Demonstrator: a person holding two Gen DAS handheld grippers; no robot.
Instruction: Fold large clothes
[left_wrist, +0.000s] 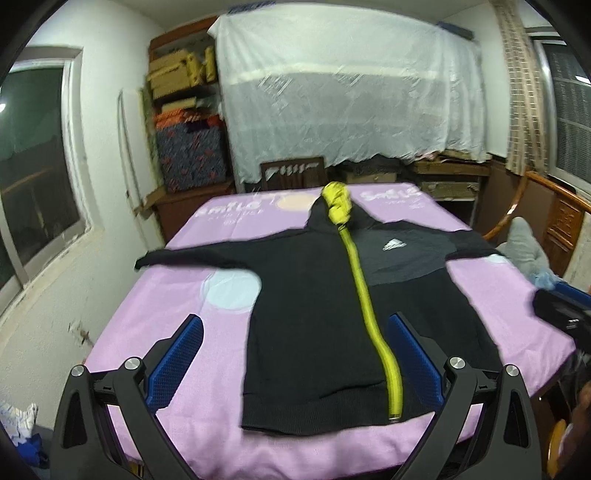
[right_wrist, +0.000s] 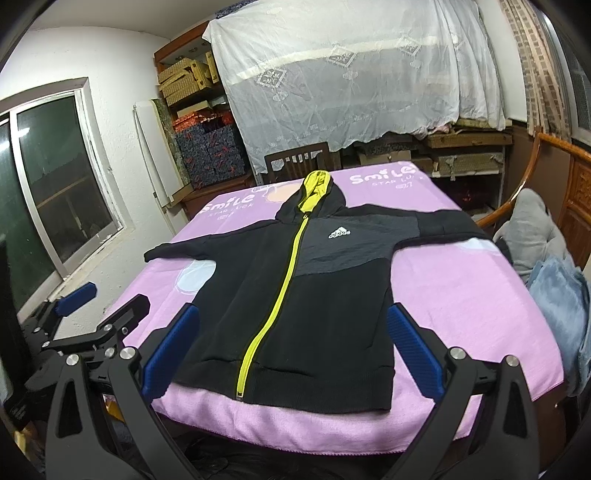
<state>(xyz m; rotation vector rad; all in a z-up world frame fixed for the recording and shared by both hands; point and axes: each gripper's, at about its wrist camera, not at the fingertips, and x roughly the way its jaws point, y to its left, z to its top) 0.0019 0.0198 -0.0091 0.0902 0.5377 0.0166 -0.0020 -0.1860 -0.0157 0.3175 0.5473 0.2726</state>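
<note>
Hooded jacket (right_wrist: 295, 295) lies flat and zipped on the pink blanket (right_wrist: 461, 314), apparently unfolded.
Left gripper (left_wrist: 291, 365) and right gripper (right_wrist: 291, 350) hover near its hem, jaws apart, empty.

The left gripper (left_wrist: 293, 360) has two matte black plastic arms with triangular cut-outs, each carrying round silver bolt heads (left_wrist: 457, 362) near its top. Its fingers end in flat royal-blue rubber pads (left_wrist: 177, 363) with a fine ribbed grid texture. The right gripper (right_wrist: 293, 352) is built alike: black angular arms, silver round screws (right_wrist: 456, 353), and blue textured pads (right_wrist: 415, 350). At nine o'clock in the right wrist view, the left gripper shows black linkage bars dotted with small silver screws.
</note>
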